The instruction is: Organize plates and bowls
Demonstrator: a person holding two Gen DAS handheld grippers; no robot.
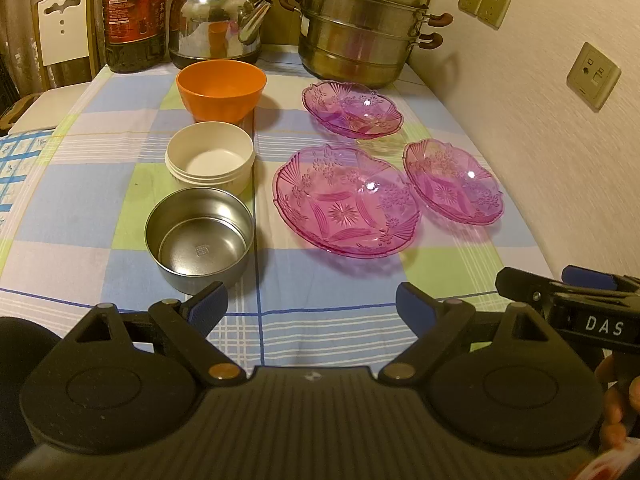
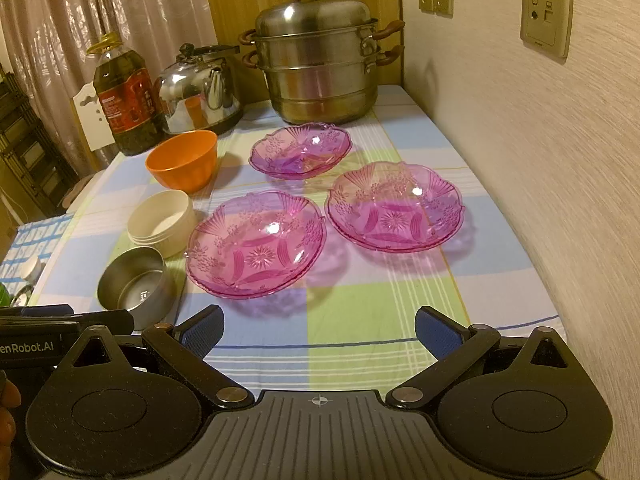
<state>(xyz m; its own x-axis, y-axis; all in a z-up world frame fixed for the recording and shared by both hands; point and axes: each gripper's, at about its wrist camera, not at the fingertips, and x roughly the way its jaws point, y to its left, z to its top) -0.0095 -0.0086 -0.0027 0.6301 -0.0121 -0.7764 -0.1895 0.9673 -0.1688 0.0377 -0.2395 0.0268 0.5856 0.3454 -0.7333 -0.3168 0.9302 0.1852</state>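
Both your grippers hang low over the near edge of the checked tablecloth (image 1: 328, 292), side by side and touching nothing. Your left gripper (image 1: 311, 306) has its blue pads spread wide with only cloth between them; your right gripper (image 2: 319, 330) is just as wide, also gripping nothing.

From the left wrist view, three bowls run in a line at eleven o'clock — the steel bowl (image 1: 200, 240) nearest you, the white bowl (image 1: 210, 157) just behind it, the orange bowl (image 1: 221, 90) farthest. They sit close, though I can't tell whether they touch.

The three pink glass plates are out at one o'clock: the large pink plate (image 1: 346, 200) nearest, a smaller pink plate (image 1: 454, 181) beside it toward the wall, and the far pink plate (image 1: 352, 109) behind — each lying flat and apart from the others.

Along the back at twelve o'clock stand an oil bottle (image 1: 134, 16), a kettle (image 1: 218, 20) and a steamer pot (image 1: 360, 20).
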